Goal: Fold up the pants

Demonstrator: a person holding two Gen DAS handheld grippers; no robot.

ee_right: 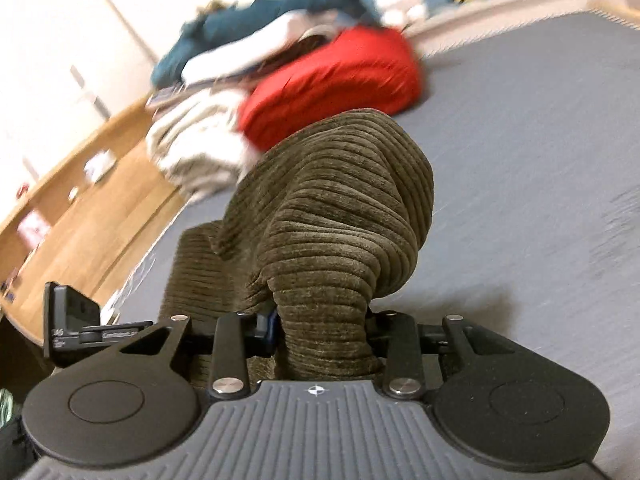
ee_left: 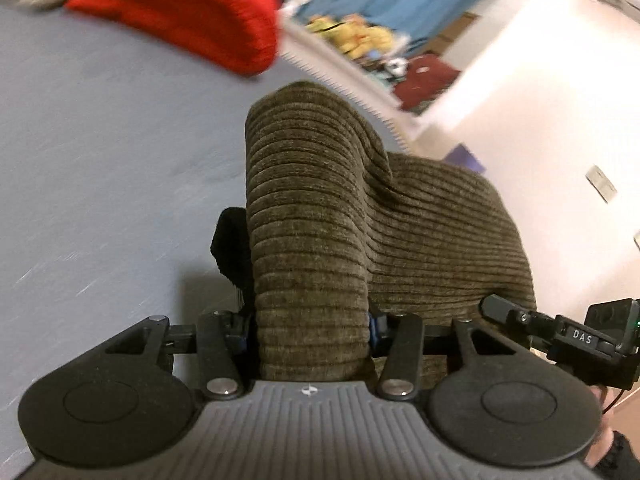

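Observation:
The pants (ee_left: 320, 208) are olive-brown corduroy and hang bunched over both grippers above the grey bed surface (ee_left: 100, 160). My left gripper (ee_left: 310, 328) is shut on a thick fold of the pants, which hides its fingertips. In the right wrist view the pants (ee_right: 332, 216) drape forward in a rounded hump. My right gripper (ee_right: 322, 328) is shut on another fold of them. The right gripper's body (ee_left: 580, 340) shows at the right edge of the left wrist view, close beside the left one.
A red garment (ee_right: 332, 84) lies on the bed (ee_right: 540, 140) beyond the pants, with white and teal clothes (ee_right: 248, 28) piled behind it. A wooden shelf (ee_right: 80, 208) runs along the left. White wall (ee_left: 520, 80) and floor clutter lie past the bed edge.

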